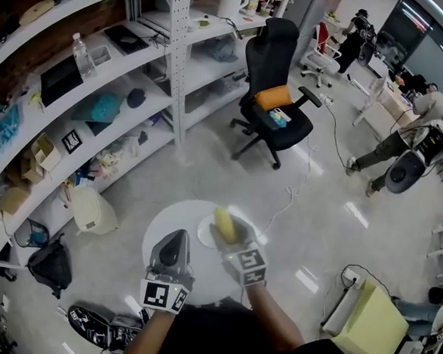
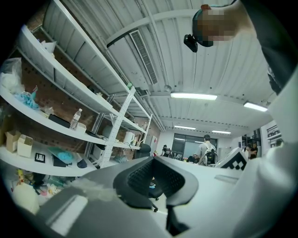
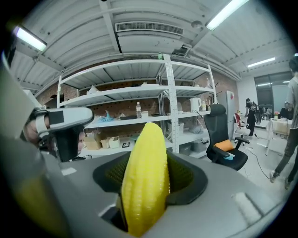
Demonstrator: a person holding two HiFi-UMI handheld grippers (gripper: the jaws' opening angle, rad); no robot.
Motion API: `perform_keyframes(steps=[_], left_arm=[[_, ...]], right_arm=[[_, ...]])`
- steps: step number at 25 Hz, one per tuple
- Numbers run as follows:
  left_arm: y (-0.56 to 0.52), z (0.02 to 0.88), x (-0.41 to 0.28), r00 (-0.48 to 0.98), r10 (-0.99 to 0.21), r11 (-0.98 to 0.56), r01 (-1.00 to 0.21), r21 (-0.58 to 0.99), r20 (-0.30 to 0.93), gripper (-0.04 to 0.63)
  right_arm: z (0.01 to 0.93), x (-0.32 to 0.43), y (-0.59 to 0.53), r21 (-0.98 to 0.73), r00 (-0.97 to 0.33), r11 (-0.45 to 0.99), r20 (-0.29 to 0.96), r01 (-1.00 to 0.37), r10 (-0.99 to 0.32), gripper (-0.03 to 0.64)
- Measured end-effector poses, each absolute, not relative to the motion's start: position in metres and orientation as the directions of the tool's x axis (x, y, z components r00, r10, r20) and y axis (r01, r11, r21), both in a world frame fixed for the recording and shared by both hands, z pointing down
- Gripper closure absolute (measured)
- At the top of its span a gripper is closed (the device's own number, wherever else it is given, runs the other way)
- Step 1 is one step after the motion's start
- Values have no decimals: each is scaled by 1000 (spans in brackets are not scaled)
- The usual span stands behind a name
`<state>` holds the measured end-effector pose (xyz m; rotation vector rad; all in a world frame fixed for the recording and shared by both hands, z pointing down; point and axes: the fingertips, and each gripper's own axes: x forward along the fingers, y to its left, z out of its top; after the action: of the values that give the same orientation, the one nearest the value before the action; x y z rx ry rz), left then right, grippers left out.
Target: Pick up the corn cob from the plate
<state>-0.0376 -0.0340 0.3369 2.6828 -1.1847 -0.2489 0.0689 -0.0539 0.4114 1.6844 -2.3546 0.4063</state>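
Observation:
The yellow corn cob (image 1: 224, 224) stands upright between the jaws of my right gripper (image 1: 236, 238), which is shut on it and holds it above the white plate (image 1: 204, 233). In the right gripper view the corn cob (image 3: 145, 181) fills the gap between the black pads (image 3: 184, 179) of my right gripper (image 3: 150, 163). The plate sits on a round white table (image 1: 171, 217). My left gripper (image 1: 171, 253) hovers over the table just left of the plate, with nothing in it. In the left gripper view my left gripper (image 2: 156, 180) has its pads drawn together.
A tall white shelving rack (image 1: 88, 106) full of boxes runs along the left. A black office chair (image 1: 275, 93) stands beyond the table. A white bin (image 1: 93, 210) and a black bag (image 1: 50, 266) sit on the floor at left. A yellow box (image 1: 372, 322) is at lower right.

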Motion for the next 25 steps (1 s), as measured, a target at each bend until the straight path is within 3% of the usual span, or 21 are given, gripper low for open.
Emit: perform_keyframes(steps=[25], left_arm=[[-30, 332, -25, 689, -720, -685, -689, 237, -78, 594]], right_arm=[[339, 81, -19, -128, -290, 271, 163, -954, -943, 387]])
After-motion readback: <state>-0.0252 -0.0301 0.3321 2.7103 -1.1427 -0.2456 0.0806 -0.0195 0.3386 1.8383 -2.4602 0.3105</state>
